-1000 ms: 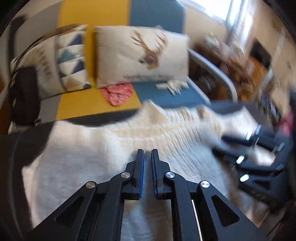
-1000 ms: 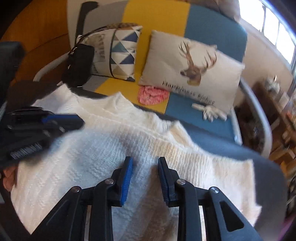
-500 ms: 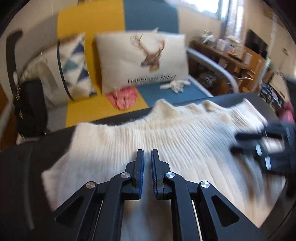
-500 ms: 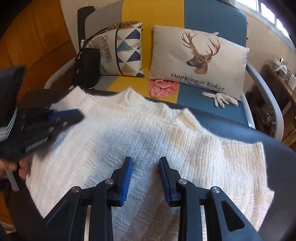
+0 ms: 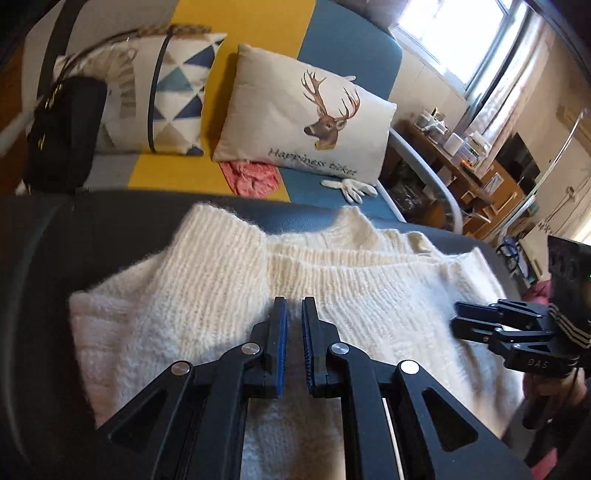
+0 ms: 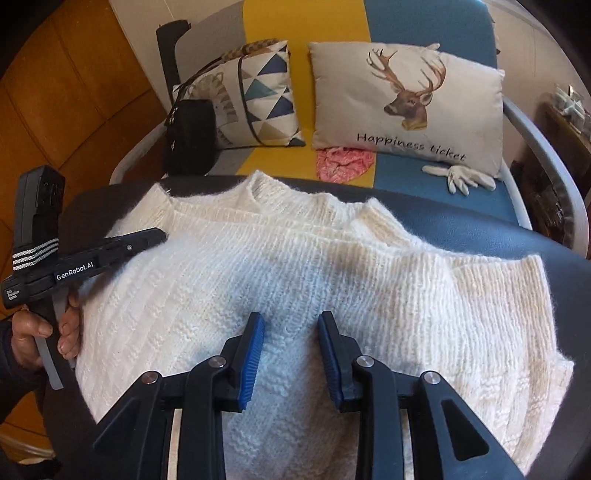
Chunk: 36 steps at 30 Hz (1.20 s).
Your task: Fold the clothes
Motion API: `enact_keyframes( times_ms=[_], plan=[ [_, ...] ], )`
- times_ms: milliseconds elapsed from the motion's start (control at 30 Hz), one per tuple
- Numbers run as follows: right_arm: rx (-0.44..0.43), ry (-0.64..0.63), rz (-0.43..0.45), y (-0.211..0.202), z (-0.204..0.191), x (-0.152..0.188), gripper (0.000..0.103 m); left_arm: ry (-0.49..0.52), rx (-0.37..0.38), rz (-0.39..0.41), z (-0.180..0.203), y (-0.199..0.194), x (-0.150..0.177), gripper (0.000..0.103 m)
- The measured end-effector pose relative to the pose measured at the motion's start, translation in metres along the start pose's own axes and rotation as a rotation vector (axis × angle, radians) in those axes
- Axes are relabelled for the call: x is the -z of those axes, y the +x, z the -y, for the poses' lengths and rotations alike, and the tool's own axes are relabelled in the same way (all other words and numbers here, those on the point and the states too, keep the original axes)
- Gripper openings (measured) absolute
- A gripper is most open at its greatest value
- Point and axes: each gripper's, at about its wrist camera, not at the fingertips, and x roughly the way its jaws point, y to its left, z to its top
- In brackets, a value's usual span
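Risks snagging fuzzy knit sweater (image 6: 295,266) under half-open, just-widening, empty right gripper (image 6: 290,354); left gripper (image 5: 291,341) shut, empty.

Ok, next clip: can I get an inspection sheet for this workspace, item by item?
Surface: dark padded top, mostly covered by the garment.
Job's things: white knit sweater lying flat, neckline toward the sofa.
Clutter: nothing seen on the work surface.
Grippers: left gripper shut, nothing between the pads, over the sweater; right gripper open, jaws just opening, above the knit, gripping nothing.
Cables: nothing seen.
Surroundings: sofa with deer cushion, triangle cushion, black bag, pink cloth, white gloves; cluttered desk near the window.
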Motion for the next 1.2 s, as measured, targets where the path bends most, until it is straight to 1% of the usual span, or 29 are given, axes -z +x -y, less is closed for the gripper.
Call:
enact_keyframes(
  times_ms=[67,100,133,167,200,233,267,300,333,400,433,533,633,733,833,867,933,967,1033,1067,1133,1167,1200],
  plan=[
    [-0.058,0.013,-0.05,-0.008,0.0,0.005,0.032,0.022,-0.02,0.003,0.002,-0.009,0.01,0.008],
    [-0.059,0.01,-0.054,-0.016,0.0,0.009,0.03,0.013,-0.019,0.014,0.001,-0.018,0.014,0.008],
    [-0.058,0.041,-0.021,-0.032,0.004,0.013,0.03,-0.001,-0.016,0.031,-0.001,-0.03,0.017,0.009],
    [-0.08,0.094,0.022,-0.052,0.013,0.02,0.03,-0.014,-0.014,0.05,-0.003,-0.042,0.018,0.009],
    [-0.105,0.149,0.065,-0.072,0.023,0.027,0.03,-0.027,-0.012,0.069,-0.005,-0.054,0.02,0.013],
    [-0.096,0.177,0.09,-0.092,0.03,0.037,0.03,-0.037,0.008,0.097,-0.007,-0.07,0.023,0.016],
    [-0.05,0.199,0.12,-0.115,0.037,0.05,0.03,-0.047,0.014,0.109,-0.008,-0.081,0.029,0.018],
    [-0.041,0.228,0.139,-0.132,0.044,0.062,0.031,-0.056,0.014,0.117,-0.01,-0.09,0.036,0.019],
    [-0.068,0.276,0.147,-0.147,0.052,0.075,0.031,-0.065,0.015,0.124,-0.011,-0.099,0.042,0.021],
    [-0.153,0.393,0.147,-0.166,0.072,0.108,0.031,-0.083,0.017,0.139,-0.014,-0.117,0.056,0.022],
    [-0.176,0.428,0.142,-0.17,0.079,0.125,0.031,-0.092,0.017,0.146,-0.016,-0.126,0.063,0.022],
    [-0.137,0.516,0.098,-0.167,0.098,0.168,0.032,-0.158,0.0,0.115,-0.025,-0.134,0.09,0.022],
    [-0.15,0.584,0.09,-0.156,0.116,0.193,0.033,-0.22,-0.022,0.093,-0.033,-0.142,0.118,0.022],
    [-0.263,0.622,0.104,-0.145,0.129,0.2,0.037,-0.256,-0.046,0.065,-0.036,-0.148,0.144,0.022],
    [-0.454,0.571,0.054,-0.128,0.124,0.191,0.037,-0.213,-0.057,0.037,-0.024,-0.151,0.155,0.022],
    [-0.518,0.553,0.036,-0.123,0.122,0.187,0.037,-0.172,-0.058,0.025,-0.015,-0.151,0.155,0.022],
    [-0.535,0.486,0.001,-0.12,0.114,0.18,0.037,-0.078,-0.057,0.0,0.007,-0.149,0.154,0.022],
    [-0.555,0.448,-0.036,-0.118,0.109,0.178,0.037,-0.03,-0.057,-0.013,0.017,-0.149,0.153,0.022],
    [-0.508,0.367,-0.107,-0.116,0.1,0.178,0.037,0.08,-0.027,-0.045,0.048,-0.139,0.147,0.022],
    [-0.469,0.335,-0.133,-0.116,0.097,0.178,0.037,0.136,-0.009,-0.061,0.064,-0.134,0.144,0.022],
    [-0.44,0.306,-0.137,-0.115,0.099,0.178,0.037,0.249,0.014,-0.091,0.098,-0.119,0.139,0.022],
    [-0.408,0.286,-0.12,-0.117,0.101,0.177,0.037,0.3,0.026,-0.098,0.116,-0.109,0.134,0.022],
    [-0.431,0.272,-0.116,-0.115,0.1,0.177,0.037,0.349,0.037,-0.102,0.134,-0.099,0.129,0.022]
  ],
)
